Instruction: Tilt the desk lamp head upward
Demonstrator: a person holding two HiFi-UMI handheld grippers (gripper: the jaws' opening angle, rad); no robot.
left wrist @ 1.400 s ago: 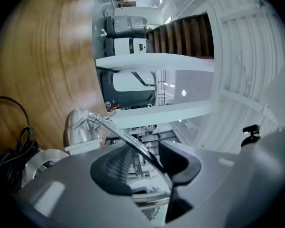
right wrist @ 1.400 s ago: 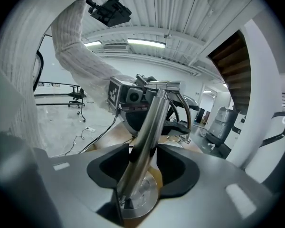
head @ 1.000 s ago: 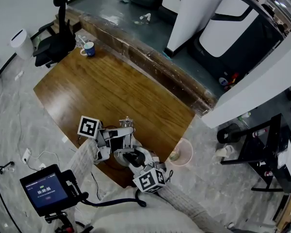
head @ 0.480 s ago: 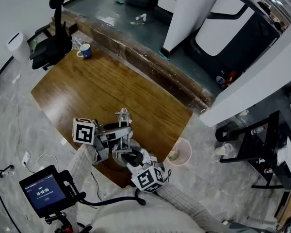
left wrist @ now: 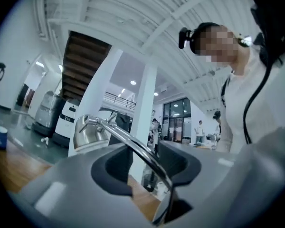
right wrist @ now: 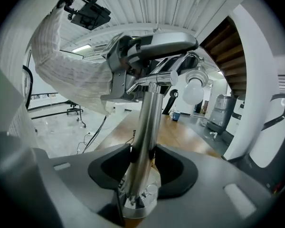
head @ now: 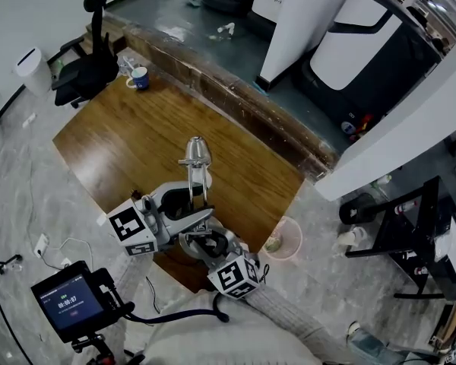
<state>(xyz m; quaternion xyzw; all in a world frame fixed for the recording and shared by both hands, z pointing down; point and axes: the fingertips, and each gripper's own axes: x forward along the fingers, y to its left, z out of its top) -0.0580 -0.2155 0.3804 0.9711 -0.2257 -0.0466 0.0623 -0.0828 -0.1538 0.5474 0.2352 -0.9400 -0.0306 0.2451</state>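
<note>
Grippers meet at the chrome desk lamp by the near edge of the brown wooden table. The right gripper reaches in low, clamped on its upright pole. The left gripper angles upward, jaws closing around its thin arm. Open tabletop lies beyond the lamp head

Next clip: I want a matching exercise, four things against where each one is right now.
Things:
1. mug
2. office chair
3. lamp post
4. pink bin

Places:
A. between the right gripper's jaws
B. on the floor by the table's near right corner
C. on the table's far left corner
D. on the floor beyond the table's far left end

Pairs: 1-C; 2-D; 3-A; 4-B
</note>
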